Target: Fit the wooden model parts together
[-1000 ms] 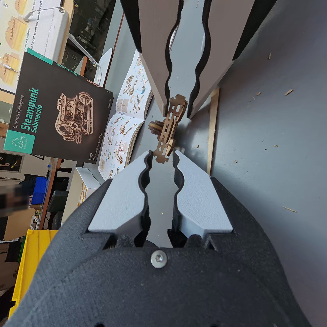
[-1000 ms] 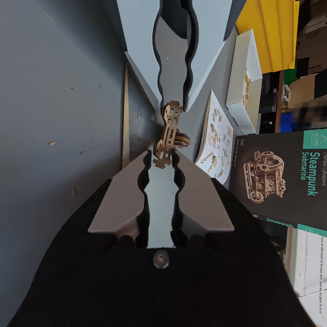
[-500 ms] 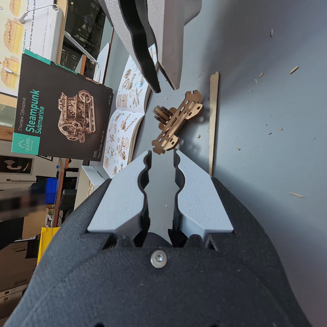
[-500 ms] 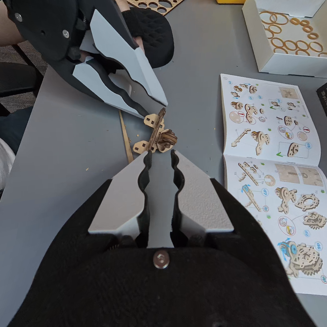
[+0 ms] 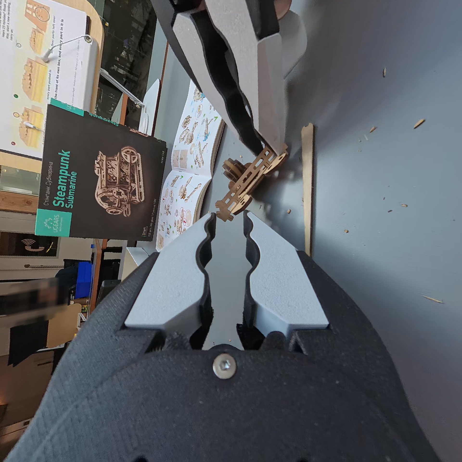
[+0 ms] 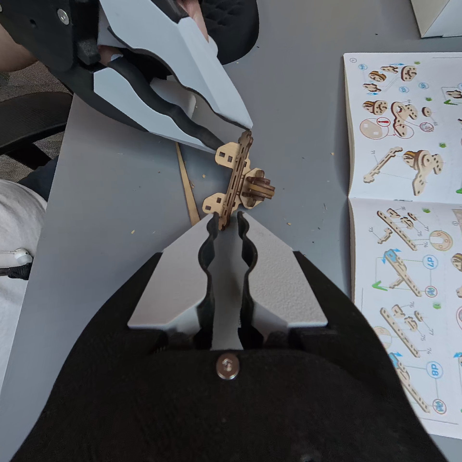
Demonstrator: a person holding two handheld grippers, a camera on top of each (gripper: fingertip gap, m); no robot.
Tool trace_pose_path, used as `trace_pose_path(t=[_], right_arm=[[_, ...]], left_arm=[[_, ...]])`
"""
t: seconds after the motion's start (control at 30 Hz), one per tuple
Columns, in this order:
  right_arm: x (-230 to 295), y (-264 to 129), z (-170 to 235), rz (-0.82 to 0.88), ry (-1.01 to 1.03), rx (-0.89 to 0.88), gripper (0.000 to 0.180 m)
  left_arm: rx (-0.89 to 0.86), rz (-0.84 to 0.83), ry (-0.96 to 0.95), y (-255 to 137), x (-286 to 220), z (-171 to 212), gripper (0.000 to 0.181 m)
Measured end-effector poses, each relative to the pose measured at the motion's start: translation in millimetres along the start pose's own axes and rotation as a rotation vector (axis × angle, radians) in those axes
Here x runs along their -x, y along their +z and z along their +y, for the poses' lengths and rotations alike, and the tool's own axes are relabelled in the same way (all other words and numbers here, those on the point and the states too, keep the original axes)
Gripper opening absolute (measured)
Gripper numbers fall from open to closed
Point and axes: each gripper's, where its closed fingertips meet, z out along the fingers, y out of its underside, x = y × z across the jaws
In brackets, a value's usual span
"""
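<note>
- Wooden model assembly (image 6: 236, 182): you have 1 on the grey bench (image 6: 120, 200), a slotted strip standing on edge across a flat lobed plate, with a small stack of discs on its far side.
- 2 tools are in view. Your right tool (image 6: 226, 217) has its jaws parted, and the near end of the strip sits in the gap, against the left finger (image 6: 187, 252); no clamping shows.
- Your left tool (image 5: 228, 218) is released too. The strip's notched tip lies right at its mouth, between the fingertips without being pinched.
- 1 thin wooden stick (image 5: 308, 185) lies flat just beside the assembly.
- 1 open instruction booklet (image 6: 405, 200) lies near it, and 1 dark kit box (image 5: 100, 175) stands beyond the booklet.
</note>
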Motion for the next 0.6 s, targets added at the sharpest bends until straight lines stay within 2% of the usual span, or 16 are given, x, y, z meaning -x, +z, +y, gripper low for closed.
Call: trace_pose_path(t=[0.2, 0.43, 0.6], right_arm=[[-2.5, -11.1, 6.5, -0.027, -0.1, -0.032, 0.023], [-4.9, -15.2, 13.5, -0.033, -0.113, -0.006, 0.026], [-9.5, -21.1, 10.4, -0.002, -0.138, -0.032, 0.02]], left_arm=[[-0.016, 0.008, 0.01, 2.6, 1.6, -8.5, 0.019], [-0.017, 0.024, 0.038, 3.6, 2.6, -14.8, 0.016], [-0.027, 0.029, 0.043, 4.4, 4.7, -20.7, 0.015]])
